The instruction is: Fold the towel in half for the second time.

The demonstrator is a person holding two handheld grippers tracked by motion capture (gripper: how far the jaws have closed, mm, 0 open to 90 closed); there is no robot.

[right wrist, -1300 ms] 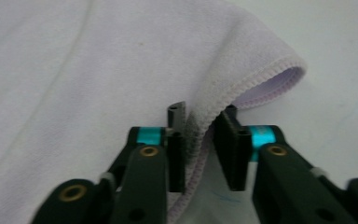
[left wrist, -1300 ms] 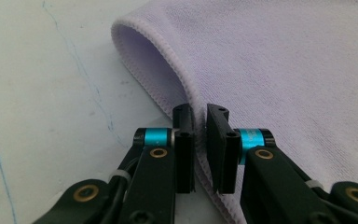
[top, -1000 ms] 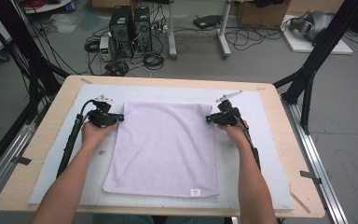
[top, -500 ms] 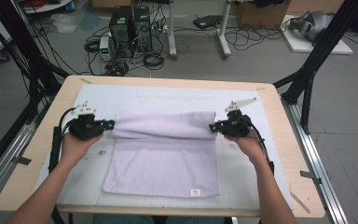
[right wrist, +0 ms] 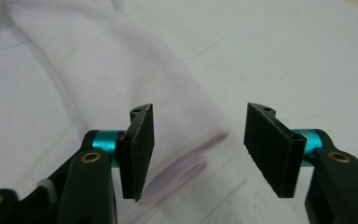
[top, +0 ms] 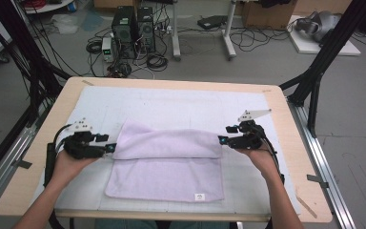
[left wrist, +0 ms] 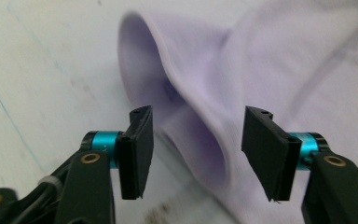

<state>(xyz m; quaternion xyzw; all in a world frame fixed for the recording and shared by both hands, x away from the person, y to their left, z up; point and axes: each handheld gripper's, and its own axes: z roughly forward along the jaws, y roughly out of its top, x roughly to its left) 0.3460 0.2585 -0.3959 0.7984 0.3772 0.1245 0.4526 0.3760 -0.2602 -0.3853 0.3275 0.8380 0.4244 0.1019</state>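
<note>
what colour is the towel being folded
Pale lilac, plain, no pattern; the towel shows best in the high view.

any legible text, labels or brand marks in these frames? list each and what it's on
None can be read.
Small white tag at the near hem of the lavender towel: carries a dark mark, too small to read.
Black computer towers on the floor beyond the table: no legible lettering.
Left and right gripper views: no print on the towel or the jaws.
</note>
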